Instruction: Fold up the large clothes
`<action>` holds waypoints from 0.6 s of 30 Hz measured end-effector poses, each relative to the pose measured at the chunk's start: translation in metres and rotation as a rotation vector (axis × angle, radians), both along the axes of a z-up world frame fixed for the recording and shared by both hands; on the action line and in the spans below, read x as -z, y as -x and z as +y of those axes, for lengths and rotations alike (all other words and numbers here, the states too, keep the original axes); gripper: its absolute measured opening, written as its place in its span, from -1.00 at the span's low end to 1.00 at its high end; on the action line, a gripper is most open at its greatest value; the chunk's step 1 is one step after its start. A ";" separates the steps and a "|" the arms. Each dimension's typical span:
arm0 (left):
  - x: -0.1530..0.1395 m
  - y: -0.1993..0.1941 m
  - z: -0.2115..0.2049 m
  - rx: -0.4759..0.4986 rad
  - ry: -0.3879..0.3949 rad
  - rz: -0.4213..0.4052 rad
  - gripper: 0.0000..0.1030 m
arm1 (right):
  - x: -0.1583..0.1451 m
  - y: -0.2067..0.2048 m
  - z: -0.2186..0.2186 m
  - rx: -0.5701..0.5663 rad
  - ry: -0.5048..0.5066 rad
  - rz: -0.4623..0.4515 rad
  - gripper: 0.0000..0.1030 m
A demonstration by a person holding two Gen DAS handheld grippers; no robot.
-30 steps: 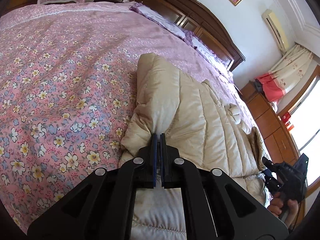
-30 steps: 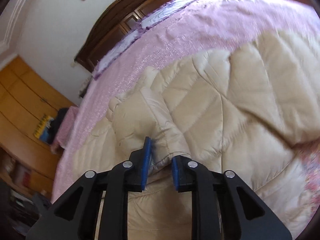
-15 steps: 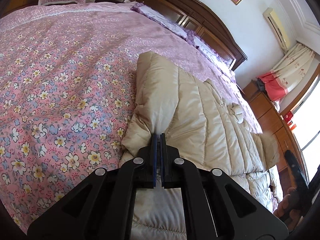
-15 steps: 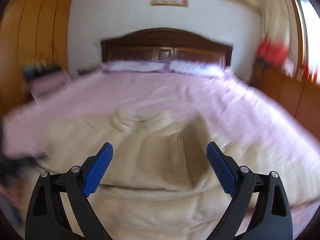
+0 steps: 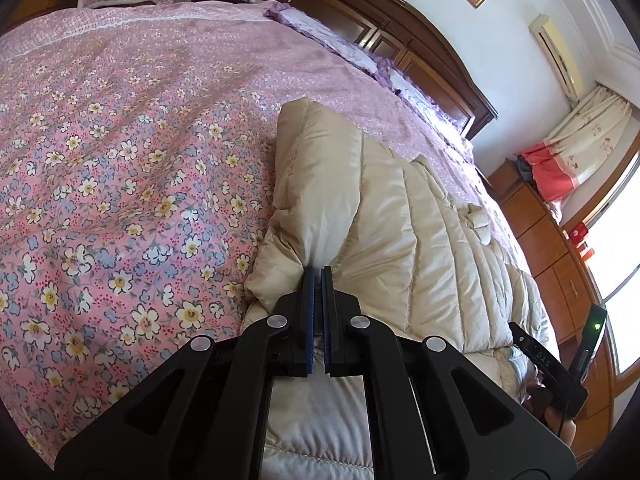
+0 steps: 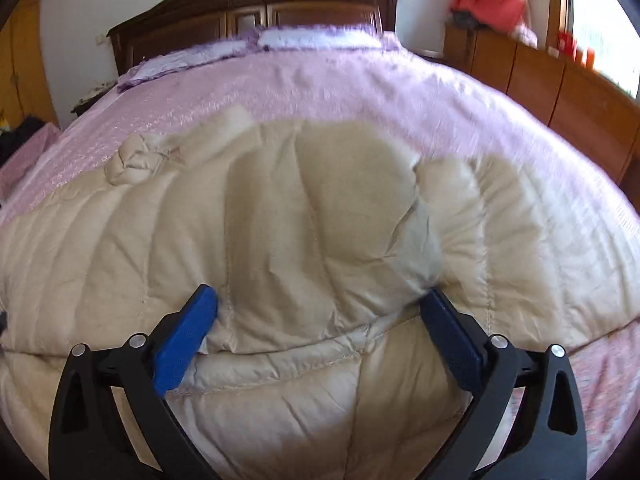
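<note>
A second earlier the right gripper (image 6: 320,320) had pinched a sleeve of the coat (image 6: 320,220); by now its jaws had sprung wide apart over the folded fabric, so that fold looked laid. The left gripper (image 5: 316,292) stayed clamped on the coat's edge (image 5: 304,248). The coat lay on the bed (image 5: 120,160), with open quilt from 9 to 12 o'clock and the headboard (image 6: 256,12) well apart at 12.

Beige quilted puffer coat (image 6: 320,216) on the bed

Partly folded, it lies puffed near the bed's foot edge, one sleeve doubled across its body.
</note>
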State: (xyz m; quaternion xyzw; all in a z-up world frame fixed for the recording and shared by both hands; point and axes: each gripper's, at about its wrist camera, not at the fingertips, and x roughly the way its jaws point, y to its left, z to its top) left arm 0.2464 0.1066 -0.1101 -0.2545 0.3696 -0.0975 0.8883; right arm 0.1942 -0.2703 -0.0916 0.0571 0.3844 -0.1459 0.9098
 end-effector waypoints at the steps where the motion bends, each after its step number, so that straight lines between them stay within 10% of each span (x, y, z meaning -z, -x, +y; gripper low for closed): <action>1: -0.001 0.000 -0.001 -0.002 -0.008 0.000 -0.92 | 0.002 -0.003 0.002 0.003 0.013 0.011 0.90; 4: -0.003 -0.002 -0.004 0.008 -0.027 -0.001 -0.87 | 0.002 -0.001 0.015 0.011 0.084 0.021 0.90; 9: -0.028 0.013 -0.006 0.122 -0.021 -0.097 0.20 | -0.041 0.018 0.021 0.021 0.124 -0.060 0.84; 12: -0.051 0.025 -0.020 0.137 -0.109 -0.102 0.25 | -0.090 0.043 0.018 0.010 0.041 -0.159 0.84; 18: -0.086 0.045 -0.055 0.221 0.075 -0.084 0.25 | -0.126 0.088 -0.023 0.025 0.040 -0.214 0.84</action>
